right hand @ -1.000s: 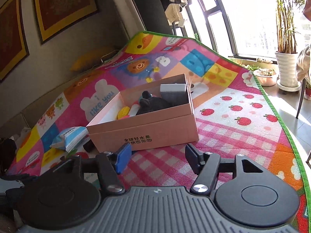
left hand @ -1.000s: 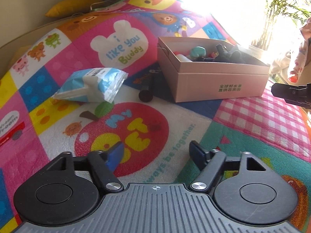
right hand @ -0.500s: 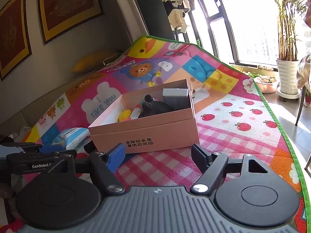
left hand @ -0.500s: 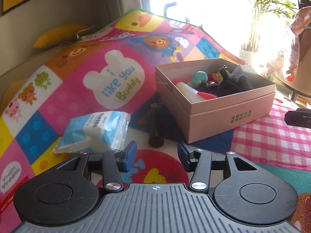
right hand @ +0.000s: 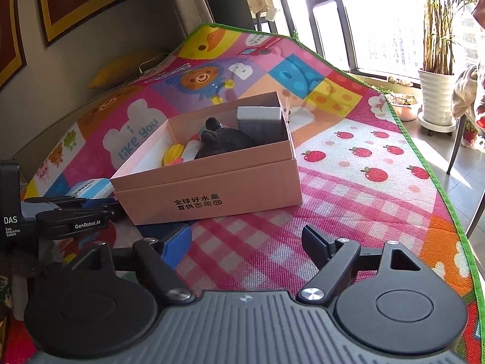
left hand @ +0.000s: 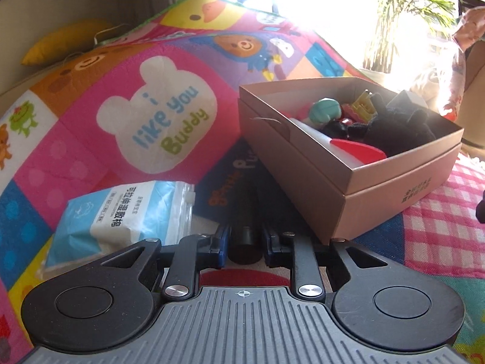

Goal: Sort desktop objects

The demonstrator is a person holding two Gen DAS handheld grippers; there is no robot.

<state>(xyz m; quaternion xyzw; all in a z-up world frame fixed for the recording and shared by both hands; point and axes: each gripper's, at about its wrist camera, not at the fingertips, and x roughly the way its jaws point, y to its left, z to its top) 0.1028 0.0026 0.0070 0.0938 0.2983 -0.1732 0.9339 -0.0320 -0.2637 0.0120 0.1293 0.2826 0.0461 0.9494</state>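
Note:
A black cylinder (left hand: 245,236) lies on the colourful play mat (left hand: 91,139), left of the pink cardboard box (left hand: 363,194). My left gripper (left hand: 244,244) has its fingers closed around the cylinder's near end, both pads against it. It also shows in the right wrist view (right hand: 91,209), left of the box (right hand: 212,194). The box holds a black plush, a teal toy, a yellow toy and a grey block. My right gripper (right hand: 247,244) is open and empty, hovering over the checked part of the mat in front of the box.
A blue and white pack of wipes (left hand: 121,215) lies just left of the cylinder. A yellow cushion (left hand: 63,42) lies beyond the mat's far edge. A potted plant (right hand: 436,97) and a chair leg stand on the floor past the mat's right edge.
My left gripper has moved forward to the black cylinder and narrowed from wide open to closed on it. My right gripper has drifted slightly and stays open.

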